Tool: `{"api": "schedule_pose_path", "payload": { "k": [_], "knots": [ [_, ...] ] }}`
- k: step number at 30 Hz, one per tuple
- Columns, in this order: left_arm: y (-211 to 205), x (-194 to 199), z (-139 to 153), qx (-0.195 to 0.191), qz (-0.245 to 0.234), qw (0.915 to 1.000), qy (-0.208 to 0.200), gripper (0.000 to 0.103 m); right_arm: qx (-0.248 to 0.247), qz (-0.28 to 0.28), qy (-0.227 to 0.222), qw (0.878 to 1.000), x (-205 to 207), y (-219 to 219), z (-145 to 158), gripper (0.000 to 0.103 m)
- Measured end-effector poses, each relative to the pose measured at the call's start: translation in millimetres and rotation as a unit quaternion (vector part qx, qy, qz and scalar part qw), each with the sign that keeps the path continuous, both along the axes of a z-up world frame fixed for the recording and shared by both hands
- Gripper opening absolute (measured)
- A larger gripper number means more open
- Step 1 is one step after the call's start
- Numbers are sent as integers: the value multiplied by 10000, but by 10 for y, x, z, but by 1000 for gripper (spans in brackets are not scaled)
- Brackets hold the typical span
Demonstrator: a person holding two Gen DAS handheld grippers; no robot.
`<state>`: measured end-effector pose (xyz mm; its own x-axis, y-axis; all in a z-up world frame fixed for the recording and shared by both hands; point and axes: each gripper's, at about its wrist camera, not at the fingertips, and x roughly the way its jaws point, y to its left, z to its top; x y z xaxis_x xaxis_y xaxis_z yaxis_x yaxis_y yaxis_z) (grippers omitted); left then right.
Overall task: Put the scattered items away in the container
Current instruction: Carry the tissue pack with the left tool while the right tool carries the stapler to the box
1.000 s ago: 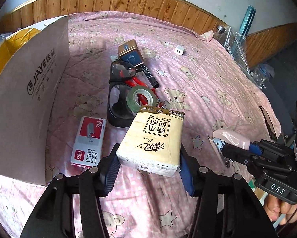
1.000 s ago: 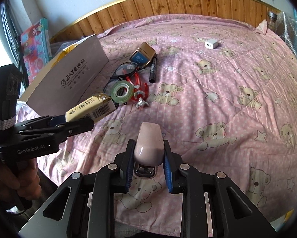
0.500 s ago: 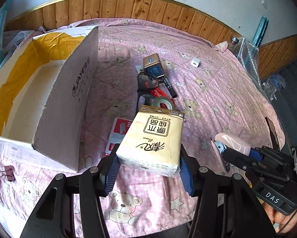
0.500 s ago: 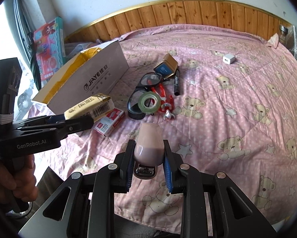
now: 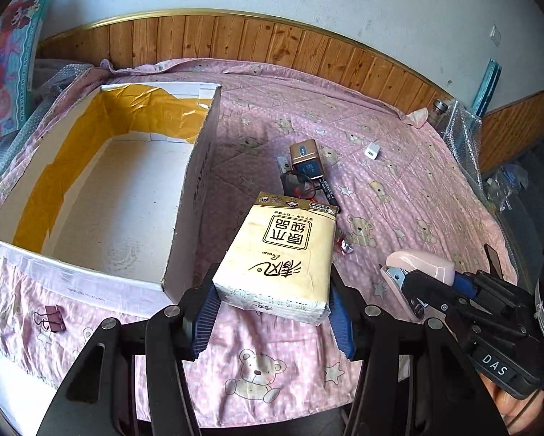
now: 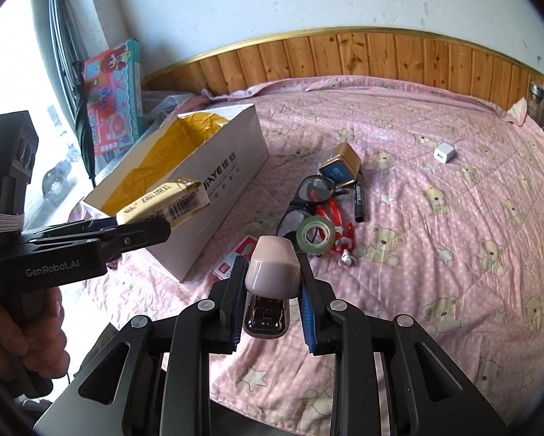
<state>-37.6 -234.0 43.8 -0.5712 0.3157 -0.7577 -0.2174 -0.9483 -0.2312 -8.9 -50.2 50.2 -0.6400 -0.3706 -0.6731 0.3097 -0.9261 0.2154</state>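
Left gripper [image 5: 272,312] is clamped on a tissue pack [image 5: 283,258], its blue pads pressed to the pack's two sides, and holds it in the air just beside the near right corner of the box [image 5: 185,196]. Seen from the right wrist, the pack [image 6: 166,203] hangs by the box's open end, over the near rim. Right gripper [image 6: 272,309] is closed on a pink stapler [image 6: 272,269], held above the pink bear-print bedspread [image 6: 453,254] to the right of the left gripper. A hand [image 6: 36,330] grips the left gripper's handle.

The box, white card with yellow tape lining its upper walls, sits on the bedspread's left part and shows a bare white floor. A purple binder clip [image 5: 50,318] lies on the spread just in front of it. Beside the box's long side lies a red-and-white staples box [image 6: 235,265], partly hidden by the stapler. Further right the other items lie in a loose cluster: green tape roll [image 6: 315,234], red pliers [image 6: 333,219], glasses [image 6: 308,196], black marker [image 6: 359,200] and a gold tin [image 6: 339,169]. A small crumpled foil piece [image 6: 346,259] lies by the tape. A white charger cube [image 6: 443,153] lies well apart, toward the wooden wall panelling [image 6: 381,54].
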Motion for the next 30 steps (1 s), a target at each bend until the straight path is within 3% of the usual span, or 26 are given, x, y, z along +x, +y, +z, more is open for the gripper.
{"api": "schedule_pose_path", "payload": {
  "k": [15,30],
  "knots": [
    [-420,-25,349,385,321,9984,274,55,90,228,242,9994,-118,-309,287,27],
    [-836,-129,612,209,754,9952,590,55,55,586,519,9969,-333,-702,573,27]
  ]
}}
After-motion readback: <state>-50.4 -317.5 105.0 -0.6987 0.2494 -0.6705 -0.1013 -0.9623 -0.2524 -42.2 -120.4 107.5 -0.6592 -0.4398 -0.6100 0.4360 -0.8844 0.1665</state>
